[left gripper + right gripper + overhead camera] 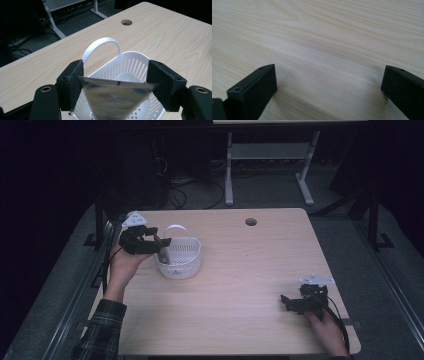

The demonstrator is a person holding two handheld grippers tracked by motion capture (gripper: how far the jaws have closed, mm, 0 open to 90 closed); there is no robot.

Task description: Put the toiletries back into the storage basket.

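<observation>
i see the table (235, 285), pale wood grain, with 1 round hole (251, 222) near its far edge. on its left part stands the white basket (186, 261), slotted walls and a curved handle (101, 45) raised at its far side; in the left gripper view a white rounded thing lies inside it, too hidden for me to tell what it is.

my left tongs (161, 246) sit at the basket's near-left rim, held in my left hand (125, 265) with a plaid sleeve (102, 330) behind it. they are clenched on a silver pouch (115, 97): in the left gripper view both pads press its 2 top corners, the top edge stretched flat between them, and the pouch hangs down into the basket, narrowing toward the bottom. the print on it is too faint to read.

my right tongs (287, 301) rest low over the table's near-right corner, well apart from the basket, in my right hand (327, 330). in the right gripper view (329, 82) their 2 jaws stand wide and released, bare wood between them.
</observation>
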